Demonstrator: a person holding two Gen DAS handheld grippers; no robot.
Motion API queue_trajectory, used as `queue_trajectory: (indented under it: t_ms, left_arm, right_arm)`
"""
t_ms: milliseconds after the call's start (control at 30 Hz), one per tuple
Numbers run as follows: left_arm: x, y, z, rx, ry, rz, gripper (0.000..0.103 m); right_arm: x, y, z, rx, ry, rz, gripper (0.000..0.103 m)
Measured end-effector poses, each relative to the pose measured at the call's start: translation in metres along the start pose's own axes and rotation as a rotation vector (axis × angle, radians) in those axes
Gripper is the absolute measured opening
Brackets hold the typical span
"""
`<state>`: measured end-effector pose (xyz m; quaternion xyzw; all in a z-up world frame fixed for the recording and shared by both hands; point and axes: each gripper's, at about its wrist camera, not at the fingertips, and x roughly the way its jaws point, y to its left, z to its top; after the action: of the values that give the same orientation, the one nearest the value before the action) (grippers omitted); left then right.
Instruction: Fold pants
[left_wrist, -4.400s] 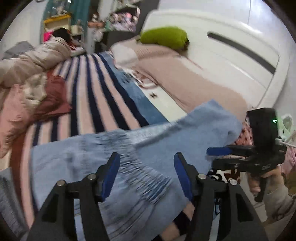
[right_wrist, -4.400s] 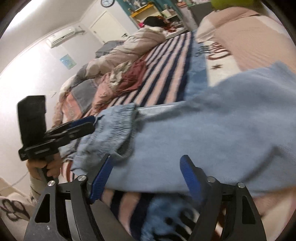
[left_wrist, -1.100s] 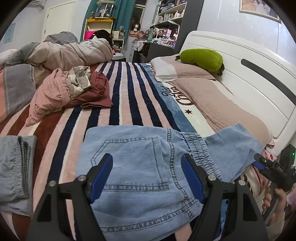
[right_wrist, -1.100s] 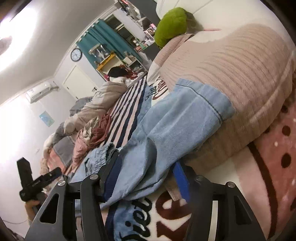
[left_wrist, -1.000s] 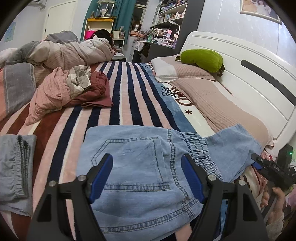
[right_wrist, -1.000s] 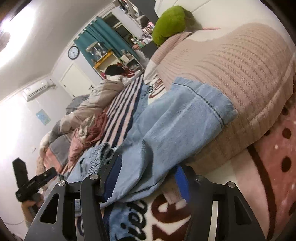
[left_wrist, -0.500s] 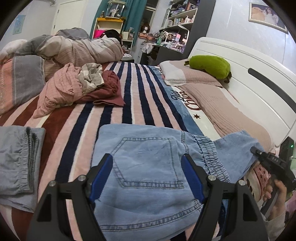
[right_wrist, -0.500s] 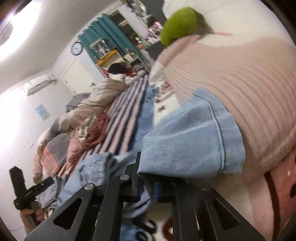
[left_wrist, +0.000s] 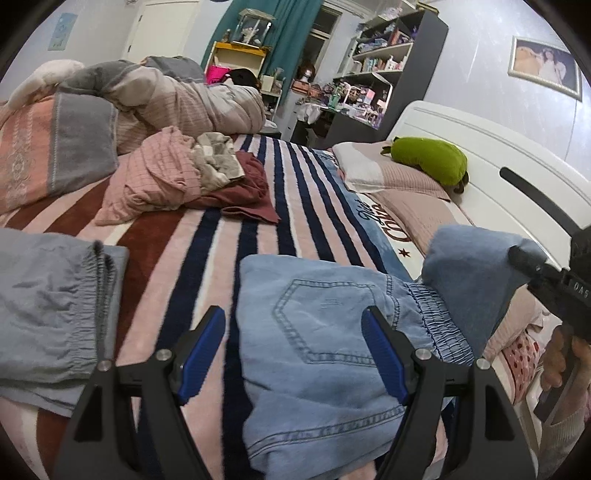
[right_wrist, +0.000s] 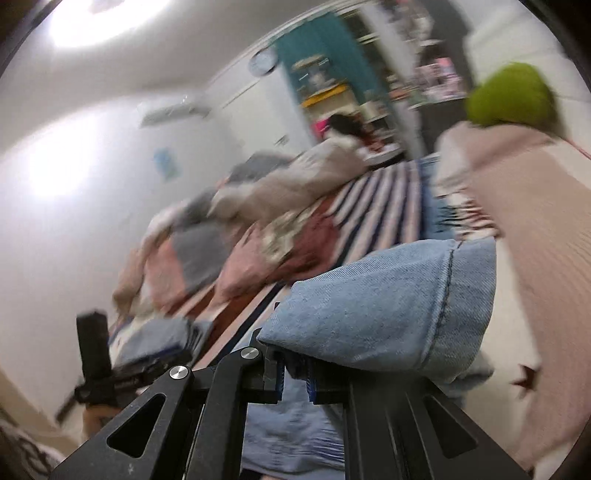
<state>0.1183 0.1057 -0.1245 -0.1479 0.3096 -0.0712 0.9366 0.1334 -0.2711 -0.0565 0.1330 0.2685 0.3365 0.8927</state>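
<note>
Colours on the bed
Light-blue denim pants between blue-padded tongs; beyond them a pink, white and navy striped blanket.

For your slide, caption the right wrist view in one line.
Right gripper shut on the hem of the blue denim pants, lifted above the striped bed.
</note>
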Motion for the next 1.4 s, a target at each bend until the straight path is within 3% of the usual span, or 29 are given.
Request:
queue_trajectory:
  t_ms: [133, 333, 533, 667, 733, 833, 933, 1067, 1167, 1400]
  left_arm:
    - [-0.009, 0.016, -0.006, -0.023, -0.008, 0.01, 0.073]
    - [-0.016, 0.035, -0.013, -0.059, -0.006, 0.025, 0.073]
    - [-0.01, 0.033, -0.016, -0.058, 0.015, -0.001, 0.073]
    - [-0.005, 0.021, -0.017, -0.045, 0.036, -0.04, 0.073]
    - [-0.003, 0.013, -0.017, -0.027, 0.043, -0.061, 0.073]
    - [0.001, 0.0, -0.016, -0.006, 0.055, -0.084, 0.073]
    - [0.007, -0.011, -0.015, 0.008, 0.067, -0.102, 0.073]
    - [0.017, -0.026, -0.014, 0.02, 0.087, -0.12, 0.073]
    - [0.024, -0.04, -0.013, 0.047, 0.088, -0.13, 0.073]
    - [0.043, -0.097, -0.011, 0.237, 0.127, -0.181, 0.073]
  right_arm:
    - [0.051, 0.038, -0.015, -0.121, 0.171, 0.045, 0.003]
    - [0.108, 0.057, -0.056, -0.278, 0.45, 0.044, 0.004]
    - [0.127, 0.039, -0.077, -0.26, 0.6, 0.006, 0.01]
    - [0.122, 0.045, -0.081, -0.288, 0.598, 0.031, 0.021]
    - [0.117, 0.051, -0.08, -0.301, 0.591, 0.094, 0.029]
    - [0.107, 0.067, -0.08, -0.309, 0.586, 0.223, 0.028]
    - [0.084, 0.079, -0.074, -0.364, 0.535, 0.253, 0.028]
    - [0.051, 0.072, -0.059, -0.366, 0.439, 0.242, 0.03]
    - [0.032, 0.055, -0.049, -0.348, 0.375, 0.154, 0.03]
    - [0.001, -0.006, -0.047, -0.157, 0.279, 0.082, 0.032]
